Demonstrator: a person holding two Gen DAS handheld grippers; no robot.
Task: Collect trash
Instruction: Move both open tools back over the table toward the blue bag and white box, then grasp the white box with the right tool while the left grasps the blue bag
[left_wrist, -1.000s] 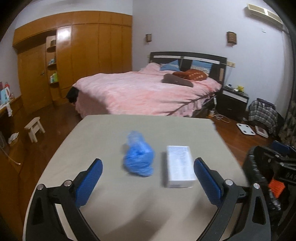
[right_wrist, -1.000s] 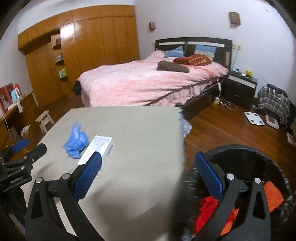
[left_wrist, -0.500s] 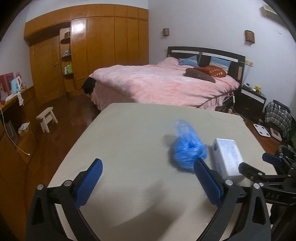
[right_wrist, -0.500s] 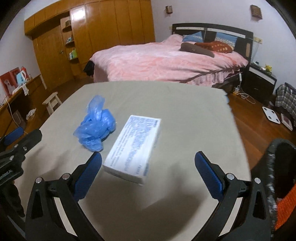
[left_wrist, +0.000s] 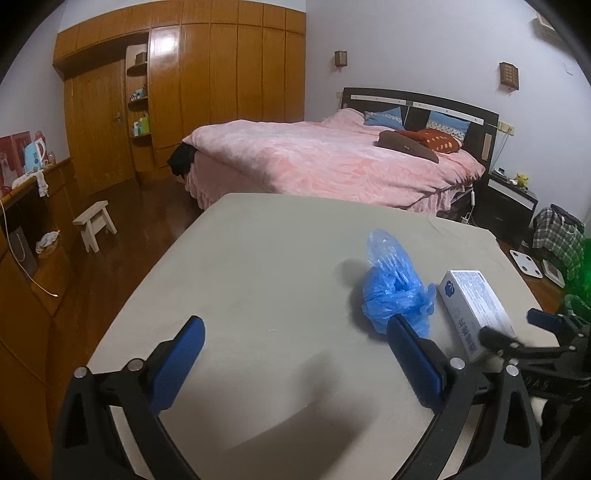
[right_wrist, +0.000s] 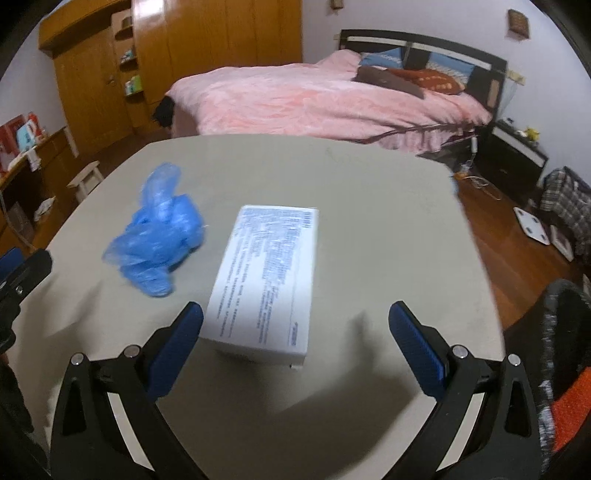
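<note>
A crumpled blue plastic bag (left_wrist: 395, 291) (right_wrist: 159, 243) and a white printed box (left_wrist: 476, 310) (right_wrist: 269, 277) lie side by side on the beige table (left_wrist: 258, 280) (right_wrist: 369, 206). My right gripper (right_wrist: 295, 332) is open just above the table, its fingers straddling the near end of the box without touching it. My left gripper (left_wrist: 295, 350) is open over bare tabletop, with its right fingertip (left_wrist: 406, 336) just in front of the bag. A black mesh bin (right_wrist: 561, 354) with red and orange trash inside stands off the table's right edge.
A pink bed (left_wrist: 332, 162) lies beyond the table, with a wooden wardrobe (left_wrist: 184, 92) behind it. A small white stool (left_wrist: 94, 225) stands on the wood floor at left. A dark nightstand (left_wrist: 506, 206), a scale (left_wrist: 526, 264) and a plaid bag (left_wrist: 557, 232) are at right.
My right gripper has swung from over the bin to the table and closed in on the white box. My left gripper drifted left, so the bag and box now sit to its right.
</note>
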